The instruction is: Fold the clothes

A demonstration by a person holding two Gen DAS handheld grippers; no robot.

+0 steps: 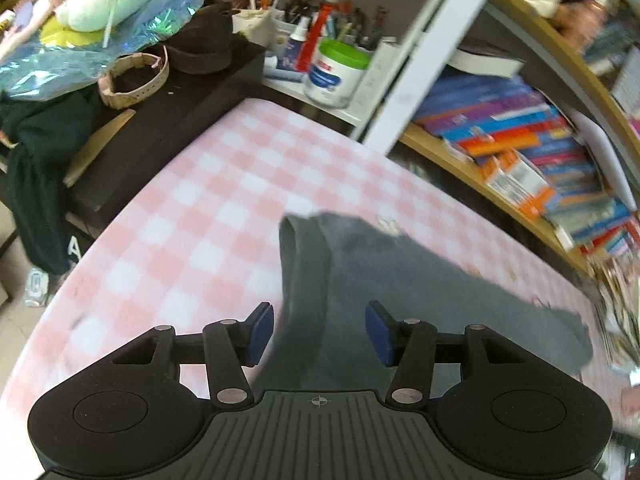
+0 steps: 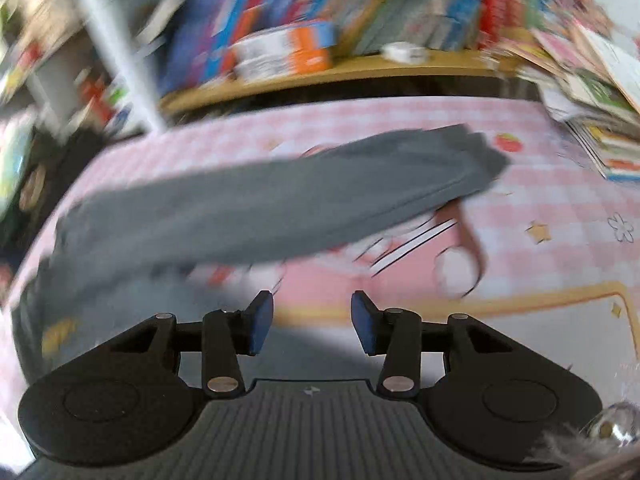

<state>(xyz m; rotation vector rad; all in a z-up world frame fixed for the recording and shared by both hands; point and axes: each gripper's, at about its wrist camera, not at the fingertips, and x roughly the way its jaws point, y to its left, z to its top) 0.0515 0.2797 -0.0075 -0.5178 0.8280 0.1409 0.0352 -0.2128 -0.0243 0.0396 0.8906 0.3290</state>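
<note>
- Tabletop point(image 1: 192, 208) under a pink-and-white checked cloth gives the broad flat bed a fold wants; in the right wrist view the same cloth shows a cartoon print with a strawberry and small stars.
- Bookshelf point(image 1: 520, 152) runs along the table's far edge, packed with bright spines; motion blur leaves every title unreadable.
- Grey garment point(image 2: 256, 204), long and narrow, lies stretched across the cloth as a band. In the left wrist view one open, tube-like end faces the camera, probably a cuff or leg opening. It looks laid out flat to be folded, with no fold visible yet.
- Left gripper point(image 1: 320, 330) hovers above the near part of the garment, jaws spread wide with nothing between the blue pads, likely lining up a pinch.
- Right gripper point(image 2: 312, 322) sits near the garment's long edge over the printed cloth, jaws likewise apart and empty.
- White tub point(image 1: 334, 74) with a green lid stands behind the table among pens; its blue-and-red label is too blurred to read.
</note>
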